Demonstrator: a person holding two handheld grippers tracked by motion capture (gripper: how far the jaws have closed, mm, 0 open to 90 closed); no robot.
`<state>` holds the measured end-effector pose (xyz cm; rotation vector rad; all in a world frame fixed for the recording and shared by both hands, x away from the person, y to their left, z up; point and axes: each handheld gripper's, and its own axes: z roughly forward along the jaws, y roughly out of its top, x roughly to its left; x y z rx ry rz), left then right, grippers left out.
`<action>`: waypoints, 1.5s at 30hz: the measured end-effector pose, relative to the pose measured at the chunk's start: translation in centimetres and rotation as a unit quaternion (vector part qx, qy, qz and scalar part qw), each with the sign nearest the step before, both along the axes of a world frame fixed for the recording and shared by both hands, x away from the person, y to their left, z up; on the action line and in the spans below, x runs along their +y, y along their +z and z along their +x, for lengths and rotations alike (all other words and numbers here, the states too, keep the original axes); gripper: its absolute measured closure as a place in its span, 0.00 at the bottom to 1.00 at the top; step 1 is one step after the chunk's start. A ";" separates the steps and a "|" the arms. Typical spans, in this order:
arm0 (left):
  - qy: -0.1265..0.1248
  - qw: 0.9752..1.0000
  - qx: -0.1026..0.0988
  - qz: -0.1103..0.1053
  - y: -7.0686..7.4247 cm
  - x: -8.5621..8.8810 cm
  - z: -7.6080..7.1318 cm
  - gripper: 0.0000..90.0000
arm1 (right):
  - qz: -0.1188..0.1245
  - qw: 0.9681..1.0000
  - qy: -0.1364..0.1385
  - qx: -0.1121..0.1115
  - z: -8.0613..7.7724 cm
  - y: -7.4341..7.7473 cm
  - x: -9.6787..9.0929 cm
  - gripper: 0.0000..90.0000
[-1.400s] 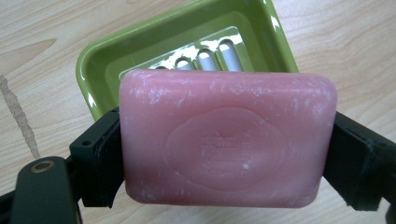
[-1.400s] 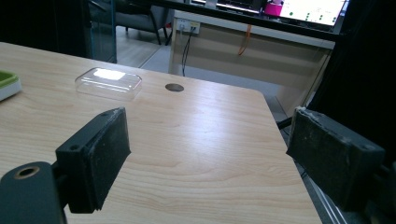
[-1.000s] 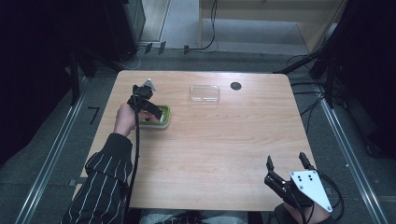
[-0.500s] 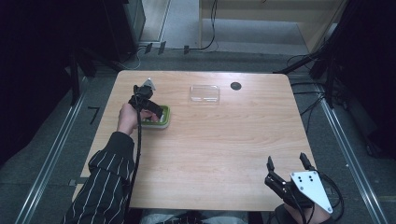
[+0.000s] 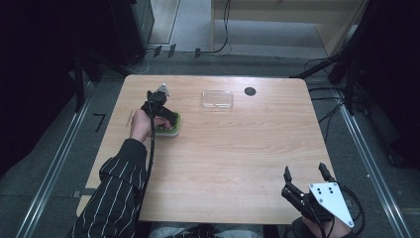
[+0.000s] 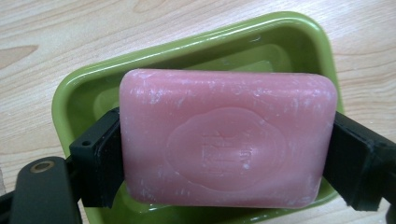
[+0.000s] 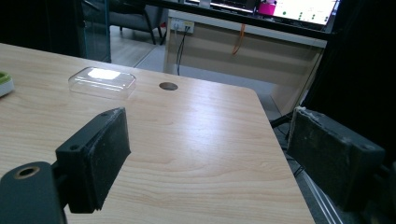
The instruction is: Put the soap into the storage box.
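**Left gripper clamped on pink soap over green dish**

Left gripper (image 6: 226, 158): jaws pressed against the two short ends of the pink soap bar (image 6: 228, 137). Bar held flat, embossed face toward the camera, white scuffs along its edges. Directly behind the bar sits the green soap dish (image 6: 84, 84); whether the bar touches the dish floor cannot be told from this angle.

High view: the dish (image 5: 174, 130) sits on the left half of the wooden table (image 5: 233, 163), toward the far side, mostly covered by the left gripper (image 5: 166, 119) and the hand (image 5: 140, 124) holding it. Striped sleeve (image 5: 119, 191) comes in from the bottom left.

Clear plastic lid (image 5: 217, 98) lies near the far edge, well apart from the dish to its right. Small dark round hole (image 5: 250, 91) in the tabletop just beside the lid.

Right gripper (image 5: 304, 173): at the near right corner of the table, jaws spread wide, nothing between them. Its own view shows both pads (image 7: 109, 140) apart over bare wood, with the lid (image 7: 102, 80) far ahead.
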<state>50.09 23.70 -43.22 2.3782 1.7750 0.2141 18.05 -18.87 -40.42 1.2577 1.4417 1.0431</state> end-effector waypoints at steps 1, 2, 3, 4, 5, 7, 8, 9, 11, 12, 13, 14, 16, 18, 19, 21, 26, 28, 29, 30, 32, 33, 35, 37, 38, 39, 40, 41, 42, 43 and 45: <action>0.000 1.000 0.001 -0.001 0.0 0.0 0.0 0.15 | 0.000 1.000 0.000 0.000 0.0 0.0 0.0 0.14; 0.002 1.000 0.001 -0.001 -0.1 0.0 0.0 0.15 | 0.000 1.000 0.000 0.000 0.0 0.0 0.0 0.14; 0.002 1.000 0.001 0.000 -0.1 0.0 0.0 0.15 | 0.000 1.000 0.000 0.000 0.0 0.0 0.0 0.14; 0.001 1.000 0.000 -0.001 -0.1 0.0 0.0 0.15 | 0.000 1.000 0.000 0.000 0.0 0.0 0.0 0.14; 0.001 1.000 0.000 -0.002 -0.1 0.0 0.0 0.15 | 0.000 1.000 0.000 0.000 0.0 0.0 0.0 0.14; 0.002 1.000 0.000 -0.003 -0.1 0.0 0.0 0.15 | -0.001 1.000 0.000 0.000 0.0 0.0 0.0 0.14; 0.002 1.000 0.001 -0.002 -0.2 0.0 0.0 0.15 | 0.000 1.000 0.000 0.000 0.0 0.0 0.0 0.14; 0.003 1.000 0.000 -0.001 -0.2 0.0 0.1 0.15 | 0.000 1.000 -0.001 0.000 0.0 0.0 0.0 0.14; 0.005 1.000 0.001 0.003 -0.3 0.0 0.1 0.15 | 0.000 1.000 -0.001 0.000 0.0 0.0 0.0 0.14; 0.004 1.000 0.002 0.003 -0.3 0.0 0.1 0.15 | 0.000 1.000 0.000 0.000 0.0 0.0 0.0 0.14; 0.002 1.000 0.005 0.003 -0.3 0.0 0.1 0.15 | 0.000 1.000 0.000 0.000 0.0 0.0 0.0 0.14; 0.002 1.000 0.006 0.002 -0.4 0.0 0.1 0.15 | 0.001 1.000 -0.001 -0.001 0.0 0.0 0.0 0.14; 0.002 1.000 0.008 0.004 -0.5 -0.1 0.2 0.15 | 0.001 1.000 0.000 -0.001 0.0 0.0 0.0 0.14; 0.004 1.000 0.009 0.003 -0.7 -0.1 0.2 0.15 | 0.000 1.000 0.000 0.000 0.1 0.0 0.0 0.14; 0.003 1.000 0.009 0.005 -0.7 -0.1 0.2 0.15 | 0.000 1.000 0.001 -0.001 0.0 0.0 0.0 0.14; 0.003 1.000 0.011 0.006 -0.8 -0.1 0.2 0.15 | -0.002 1.000 0.001 -0.002 0.1 0.0 0.1 0.14; 0.004 1.000 0.006 0.003 -0.7 -0.1 0.2 0.15 | -0.001 1.000 0.000 -0.002 0.0 0.0 0.1 0.14; 0.003 1.000 0.006 0.002 -0.7 0.0 0.1 0.15 | -0.001 1.000 0.001 -0.002 0.0 0.0 0.1 0.14; 0.004 1.000 0.006 0.002 -0.6 0.0 0.1 0.15 | -0.002 1.000 0.001 -0.003 0.0 0.0 0.0 0.14; 0.003 1.000 0.006 0.002 -0.6 0.0 0.1 0.15 | -0.001 1.000 0.001 -0.002 0.0 0.0 0.1 0.14; 0.002 1.000 0.004 0.001 -0.5 0.0 0.1 0.15 | -0.001 1.000 0.000 -0.002 0.0 0.0 0.0 0.14; 0.002 1.000 0.000 -0.001 -0.4 0.0 0.0 0.15 | 0.000 1.000 0.000 -0.002 0.0 0.0 0.0 0.14; 0.000 1.000 -0.004 0.001 -0.1 0.0 0.0 0.15 | 0.001 1.000 0.000 -0.003 0.0 0.0 0.0 0.14; -0.001 1.000 -0.013 0.002 0.1 0.0 -0.1 0.15 | 0.001 1.000 0.000 -0.003 0.0 0.0 0.0 0.14; -0.002 1.000 -0.016 0.002 0.4 -0.1 -0.2 0.15 | 0.001 1.000 0.001 -0.003 0.0 0.0 0.0 0.14; -0.003 1.000 -0.021 0.002 0.6 -0.1 -0.3 0.15 | 0.001 1.000 0.000 -0.002 0.0 0.0 0.0 0.14; -0.003 1.000 -0.023 0.002 0.8 -0.2 -0.4 0.14 | 0.000 1.000 0.001 -0.002 0.0 0.0 0.0 0.14; -0.005 1.000 -0.025 0.002 1.0 -0.2 -0.5 0.14 | 0.000 1.000 0.001 -0.003 0.0 0.0 0.0 0.14; -0.006 1.000 -0.026 0.002 1.2 -0.3 -0.6 0.14 | 0.000 1.000 0.000 -0.002 0.0 0.0 0.0 0.14; -0.009 1.000 -0.026 0.000 1.3 -0.3 -0.7 0.14 | 0.000 1.000 0.000 -0.002 0.0 0.0 0.0 0.14; -0.011 0.999 -0.030 -0.003 1.6 -0.3 -1.0 0.13 | 0.000 1.000 0.000 -0.003 0.0 0.0 0.0 0.14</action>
